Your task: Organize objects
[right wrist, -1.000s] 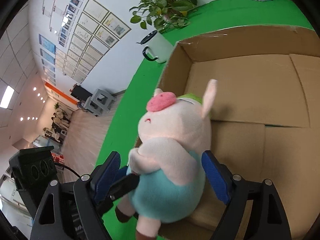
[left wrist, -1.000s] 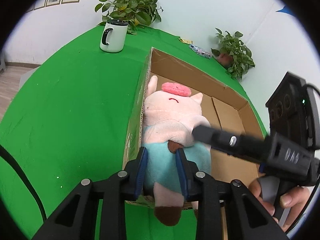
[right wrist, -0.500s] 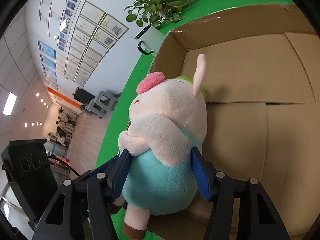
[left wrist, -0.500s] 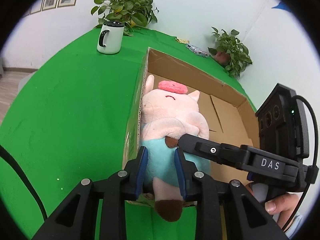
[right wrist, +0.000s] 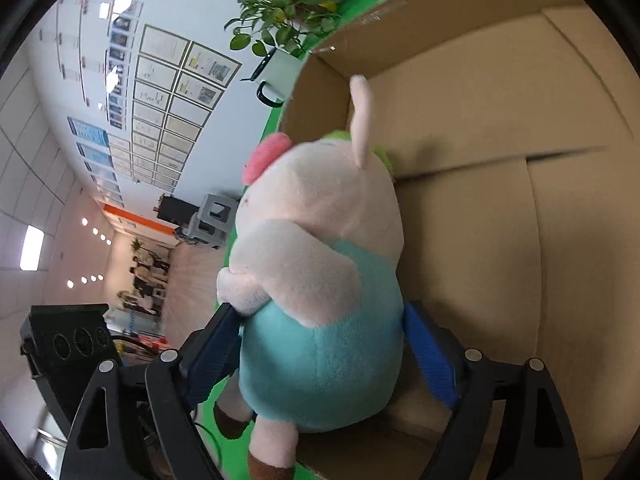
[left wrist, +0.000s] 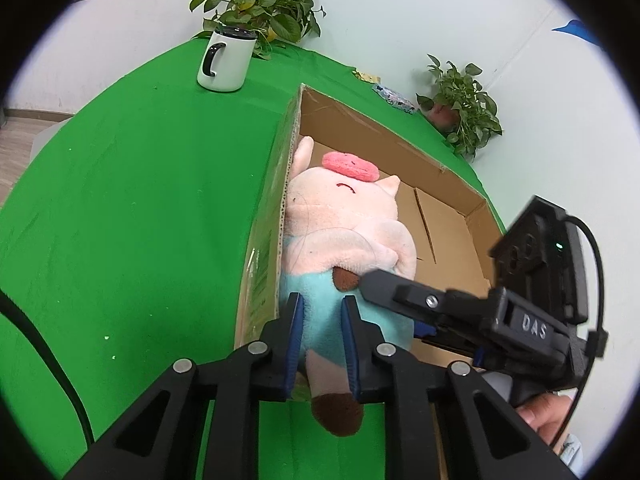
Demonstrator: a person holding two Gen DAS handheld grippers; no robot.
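Note:
A plush pig (left wrist: 344, 216) in a teal outfit lies along the left wall of an open cardboard box (left wrist: 400, 136), one leg hanging over the near wall. My left gripper (left wrist: 322, 304) has its jaws closing, and its blue pads pinch the pig's lower body and leg. In the right wrist view the pig (right wrist: 320, 220) fills the middle, inside the box (right wrist: 520, 120). My right gripper (right wrist: 320, 312) is opening: its pads flank the teal belly without squeezing it. One of its fingers (left wrist: 384, 280) reaches across to the pig's brown hoof.
A green cloth (left wrist: 140, 200) covers the table. A white mug (left wrist: 226, 62) stands at the back left before a potted plant (left wrist: 260, 4). A second plant (left wrist: 464, 112) and small packets (left wrist: 394, 96) lie behind the box. A person's hand (left wrist: 544, 420) holds the right gripper.
The right jaws squeezed the pig's belly half a second ago and have spread again, and that gripper has sunk with the pig toward the box floor. The left jaws have narrowed on the leg.

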